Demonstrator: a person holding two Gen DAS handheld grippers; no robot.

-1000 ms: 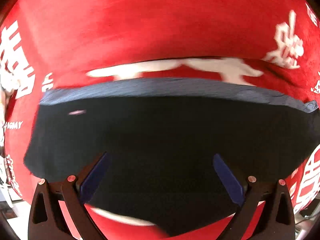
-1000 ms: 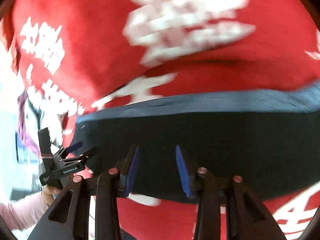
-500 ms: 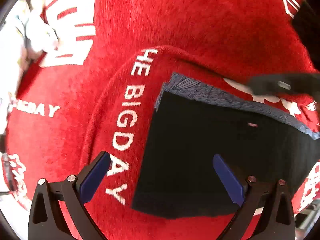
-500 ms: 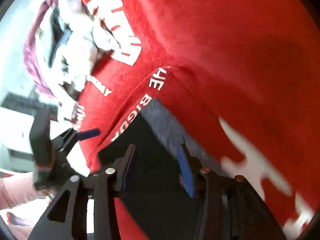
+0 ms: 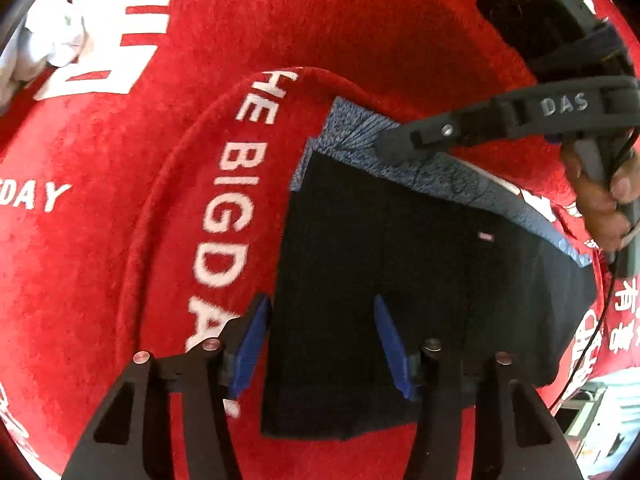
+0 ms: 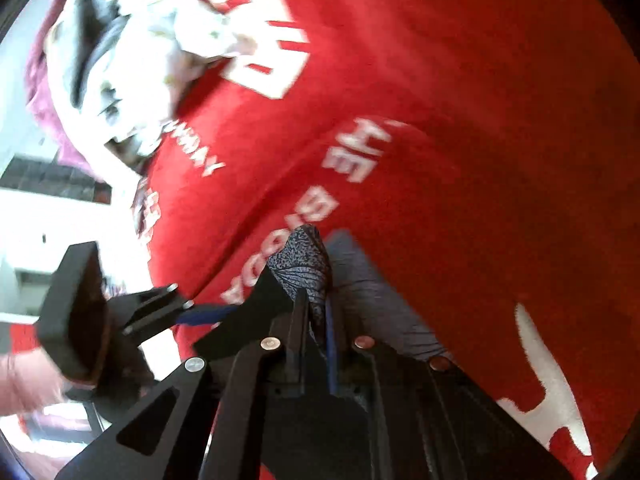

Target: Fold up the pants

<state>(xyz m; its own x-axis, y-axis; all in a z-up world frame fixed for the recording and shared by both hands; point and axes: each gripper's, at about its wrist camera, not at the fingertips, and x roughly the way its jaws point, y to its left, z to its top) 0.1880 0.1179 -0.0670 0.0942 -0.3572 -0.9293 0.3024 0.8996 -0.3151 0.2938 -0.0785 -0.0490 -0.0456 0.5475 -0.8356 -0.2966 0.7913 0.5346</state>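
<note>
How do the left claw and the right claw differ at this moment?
The left claw stands part open over the black pants, its pads pressing nothing; the right claw is shut on the pants' blue-grey waistband. Both have just been closing. The left is at the near edge, the right at the far corner. Both point down at the red blanket.

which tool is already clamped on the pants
The right tool: its jaws have just closed on the bunched grey waistband. The left tool only straddles the pants' edge.
</note>
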